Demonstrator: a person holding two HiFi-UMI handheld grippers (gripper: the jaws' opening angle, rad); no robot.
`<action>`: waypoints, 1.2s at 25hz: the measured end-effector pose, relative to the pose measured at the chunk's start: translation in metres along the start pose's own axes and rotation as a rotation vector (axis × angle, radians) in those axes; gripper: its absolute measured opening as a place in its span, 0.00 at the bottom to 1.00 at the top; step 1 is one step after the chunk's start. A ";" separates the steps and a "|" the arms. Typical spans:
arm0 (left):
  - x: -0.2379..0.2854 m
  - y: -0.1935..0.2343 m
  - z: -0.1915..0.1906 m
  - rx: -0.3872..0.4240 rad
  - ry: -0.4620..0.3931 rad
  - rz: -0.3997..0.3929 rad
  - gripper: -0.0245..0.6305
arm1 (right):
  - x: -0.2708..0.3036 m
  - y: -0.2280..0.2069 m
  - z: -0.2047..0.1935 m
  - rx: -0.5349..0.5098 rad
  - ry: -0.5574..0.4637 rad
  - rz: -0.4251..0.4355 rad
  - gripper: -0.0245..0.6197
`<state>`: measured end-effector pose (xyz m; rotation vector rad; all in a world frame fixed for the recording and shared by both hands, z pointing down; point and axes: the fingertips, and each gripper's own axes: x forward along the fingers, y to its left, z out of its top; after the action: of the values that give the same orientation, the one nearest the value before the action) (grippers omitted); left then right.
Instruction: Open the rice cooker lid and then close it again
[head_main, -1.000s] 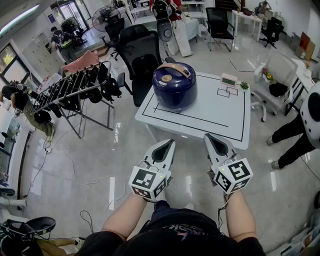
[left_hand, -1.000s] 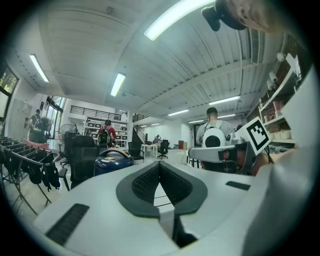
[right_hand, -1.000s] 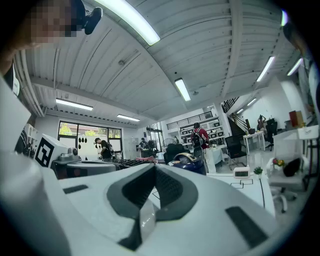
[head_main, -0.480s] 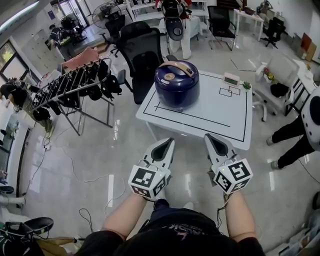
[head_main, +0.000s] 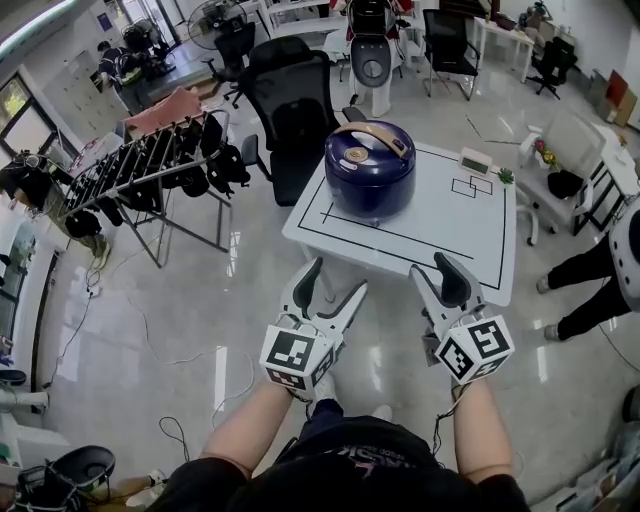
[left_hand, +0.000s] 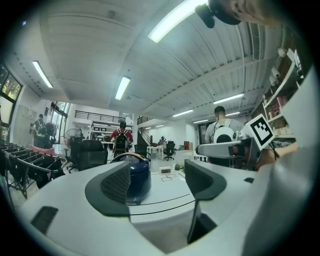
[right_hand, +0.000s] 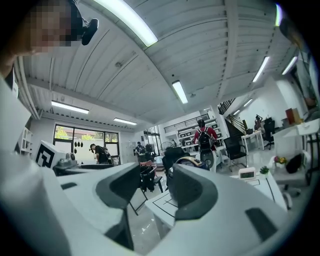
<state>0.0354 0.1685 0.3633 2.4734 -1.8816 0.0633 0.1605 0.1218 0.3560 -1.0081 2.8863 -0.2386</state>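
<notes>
A glossy pale floor (head_main: 150, 330) is seen across an open office. At the left one drying rack (head_main: 140, 175) hung with dark items is set, then one black office chair (head_main: 290, 110). One white table (head_main: 460, 230) with black lines is placed ahead. One dark blue rice cooker (head_main: 370, 165), lid down, is stood on its left part. One small clock (head_main: 475, 160) and one small plant (head_main: 506, 176) are kept near its far right edge. Two grippers are held short of the table. The jaws of the left gripper (head_main: 336, 280) and the right gripper (head_main: 432, 266) have just been opening and are spread apart, with nothing gripped.

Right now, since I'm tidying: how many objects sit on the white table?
3: rice cooker far left, small clock far right, tiny plant beside it; the cooker may hide more.
</notes>
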 end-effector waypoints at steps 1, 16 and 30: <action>0.000 0.006 0.001 0.001 -0.001 -0.001 0.54 | 0.004 0.001 0.001 -0.004 0.000 -0.007 0.34; 0.017 0.095 0.002 -0.010 -0.011 -0.076 0.54 | 0.081 0.023 -0.001 -0.064 0.026 -0.082 0.34; 0.031 0.164 0.000 -0.030 -0.019 -0.166 0.54 | 0.145 0.044 -0.003 -0.090 0.024 -0.172 0.34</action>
<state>-0.1149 0.0952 0.3651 2.6076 -1.6635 0.0066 0.0195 0.0655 0.3482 -1.2792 2.8563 -0.1326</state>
